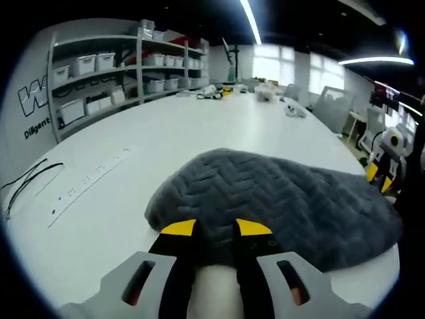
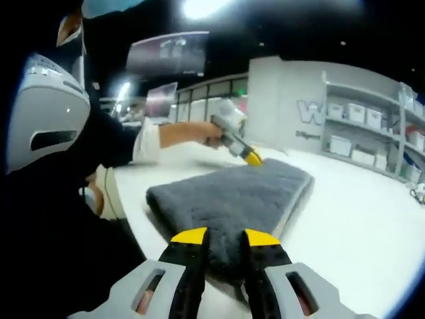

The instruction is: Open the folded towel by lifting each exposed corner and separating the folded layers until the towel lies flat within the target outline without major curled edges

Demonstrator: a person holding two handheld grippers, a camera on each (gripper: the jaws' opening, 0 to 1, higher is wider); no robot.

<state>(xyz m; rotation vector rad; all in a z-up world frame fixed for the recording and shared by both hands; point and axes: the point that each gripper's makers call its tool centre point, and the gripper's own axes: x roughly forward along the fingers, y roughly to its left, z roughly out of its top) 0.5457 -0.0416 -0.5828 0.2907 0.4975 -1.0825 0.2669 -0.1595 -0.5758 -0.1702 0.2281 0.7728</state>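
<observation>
Two yellow-tipped grippers meet the folded dark grey herringbone towel [image 1: 279, 199] at opposite ends on the white table [image 1: 133, 153]. Bare tabletop lies around the towel. Left gripper [image 1: 216, 229] sits clenched on its near edge; right gripper [image 2: 226, 237] likewise, jaws nearly closed. Its long axis runs between them. Storage shelves [image 1: 113, 73] stand well beyond the towel.

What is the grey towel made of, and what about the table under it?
The grey towel looks like soft, plush fabric, maybe microfibre: its surface is fuzzy and matte with a stitched zigzag pattern. The table looks like a hard, smooth white top, perhaps laminate, going by its even, faintly glossy surface; the exact material is unclear.
</observation>
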